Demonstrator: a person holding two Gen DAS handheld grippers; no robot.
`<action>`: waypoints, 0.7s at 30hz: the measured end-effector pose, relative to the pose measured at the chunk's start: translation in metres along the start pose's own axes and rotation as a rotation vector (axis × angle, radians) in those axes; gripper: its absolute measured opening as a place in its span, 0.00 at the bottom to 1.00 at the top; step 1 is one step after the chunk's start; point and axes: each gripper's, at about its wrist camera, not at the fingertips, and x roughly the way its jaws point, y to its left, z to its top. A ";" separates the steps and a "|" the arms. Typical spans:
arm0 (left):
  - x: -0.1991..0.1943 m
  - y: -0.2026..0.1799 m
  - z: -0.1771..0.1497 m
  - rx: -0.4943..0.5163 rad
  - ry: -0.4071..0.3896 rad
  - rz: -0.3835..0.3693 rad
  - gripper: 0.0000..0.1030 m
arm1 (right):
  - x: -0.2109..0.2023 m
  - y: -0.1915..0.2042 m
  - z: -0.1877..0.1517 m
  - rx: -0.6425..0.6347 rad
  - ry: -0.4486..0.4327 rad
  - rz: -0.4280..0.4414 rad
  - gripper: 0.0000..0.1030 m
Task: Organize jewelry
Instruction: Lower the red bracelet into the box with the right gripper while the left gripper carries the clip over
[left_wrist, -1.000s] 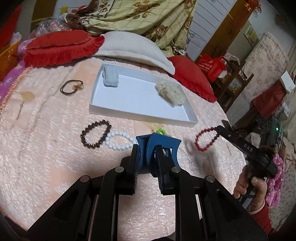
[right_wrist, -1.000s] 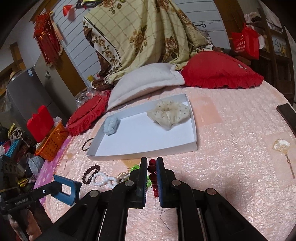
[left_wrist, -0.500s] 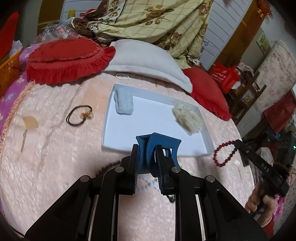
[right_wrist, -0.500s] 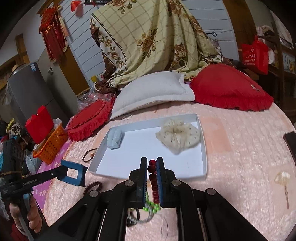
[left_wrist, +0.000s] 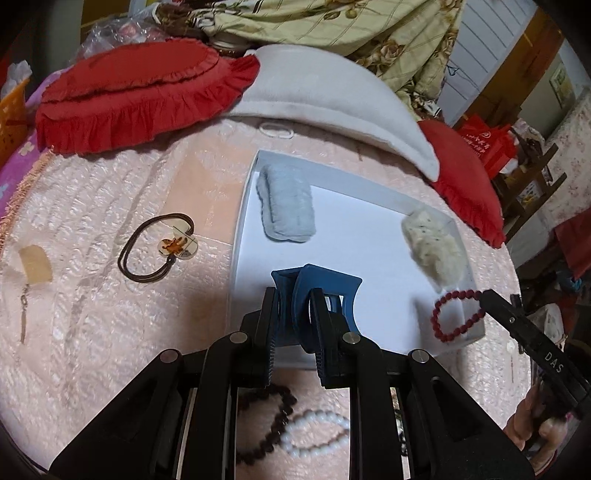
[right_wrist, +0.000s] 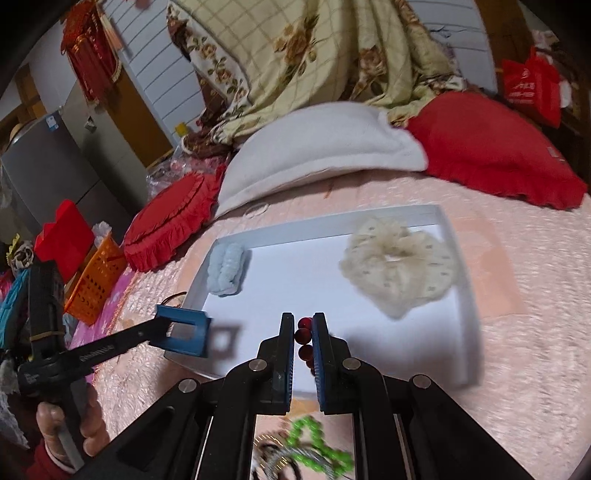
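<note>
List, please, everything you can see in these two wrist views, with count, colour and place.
Tray: 1, white, on the pink bed cover.
Fluffy hair tie: 1, pale blue, tray's far left corner.
Scrunchie: 1, cream, tray's far right.
Hair claw: 1, blue, held over the tray's near edge.
Bead bracelet: 1, dark red, held over the tray's near right.
Bead bracelets on the cover: brown, white, green.
Hair band: 1, brown, left of the tray.
Cushions: 2, red, behind.
Pillow: 1, white.
Left gripper: black, shut on the hair claw.
Right gripper: black, shut on the bead bracelet.
</note>
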 end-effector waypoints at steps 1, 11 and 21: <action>0.004 0.001 0.001 0.000 0.004 0.003 0.15 | 0.007 0.006 0.003 -0.009 0.008 0.004 0.09; 0.029 0.014 0.013 -0.031 0.022 -0.005 0.15 | 0.092 0.025 0.050 0.020 0.101 0.044 0.09; 0.032 0.015 0.018 -0.006 -0.014 -0.005 0.16 | 0.135 -0.013 0.058 0.122 0.163 -0.037 0.09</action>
